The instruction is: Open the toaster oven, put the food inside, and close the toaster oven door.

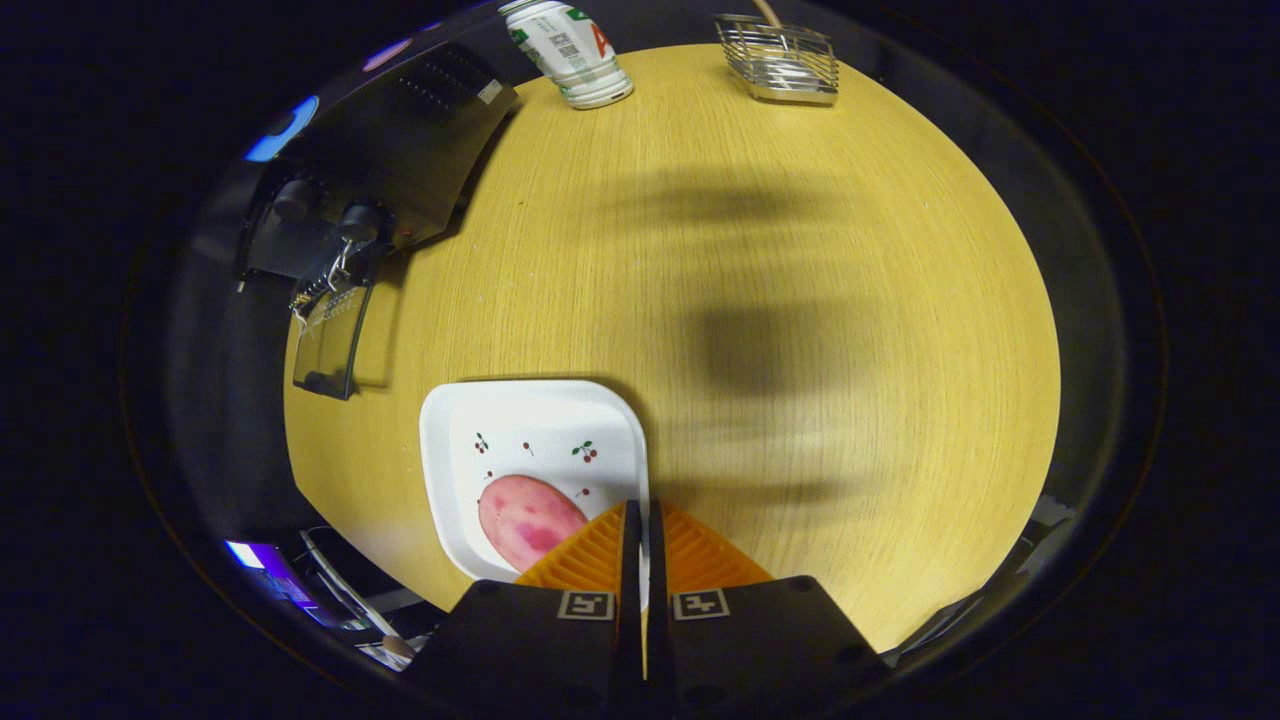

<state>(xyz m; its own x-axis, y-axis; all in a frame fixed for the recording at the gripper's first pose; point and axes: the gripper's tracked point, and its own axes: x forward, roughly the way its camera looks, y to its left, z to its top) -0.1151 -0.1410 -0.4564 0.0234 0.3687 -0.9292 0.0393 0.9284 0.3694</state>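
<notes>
While the toaster oven (350,215) is sitting way off at the far left of the desk (800,300) with its glass door (330,345) hanging open, the gripper (640,530) is hovering over the near edge with its fingers pressed together, holding nothing. The pink food (525,520) is lying on the white plate (530,430), just left of the fingers, long axis slanting across them. I'm guessing they'll need to open and shift left first.
</notes>
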